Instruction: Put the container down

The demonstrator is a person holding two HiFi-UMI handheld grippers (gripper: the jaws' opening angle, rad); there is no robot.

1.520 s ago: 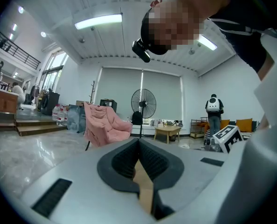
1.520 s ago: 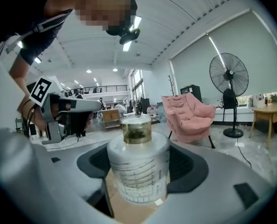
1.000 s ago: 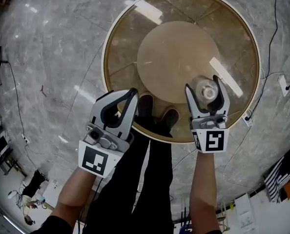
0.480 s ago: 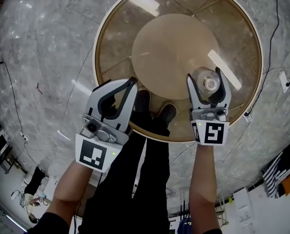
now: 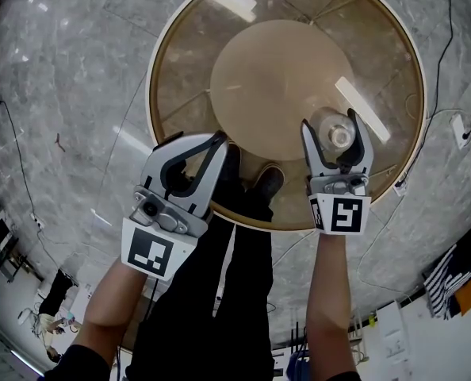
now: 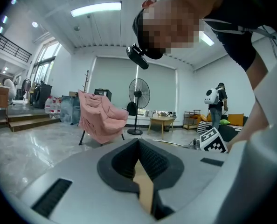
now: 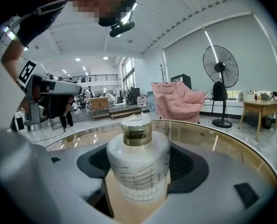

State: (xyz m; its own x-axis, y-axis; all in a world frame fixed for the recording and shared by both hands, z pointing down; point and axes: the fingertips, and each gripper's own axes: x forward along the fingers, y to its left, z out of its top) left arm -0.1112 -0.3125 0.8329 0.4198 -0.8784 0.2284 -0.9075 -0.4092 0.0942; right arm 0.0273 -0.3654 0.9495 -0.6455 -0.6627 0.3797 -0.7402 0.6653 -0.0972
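Container [image 5: 340, 136]: clamped between the jaws of the right gripper [image 5: 329, 127], pads pressed on either side of its white body. Stands upright, long axis vertical, gold-coloured neck and pale cap pointing straight up toward the head camera. Sits over the right part of the round glass table [image 5: 166, 70], at the edge of the tan disc [image 5: 267, 78] in the table's middle, nearer the person's side than the far rim. Cannot tell whether its base touches the glass. Printed lines on the body, too small to read.

Left gripper [image 5: 216, 143]: clenched on nothing, jaw tips meeting, only a thin slit between the pads. Hangs at the table's near rim, well apart from the container, angled up and to the right in the head view.

Dark shoes [image 5: 255, 177] visible through the glass between the two grippers. Pink armchair [image 7: 176, 101] and standing fan [image 7: 221, 69] beyond the table in the right gripper view.
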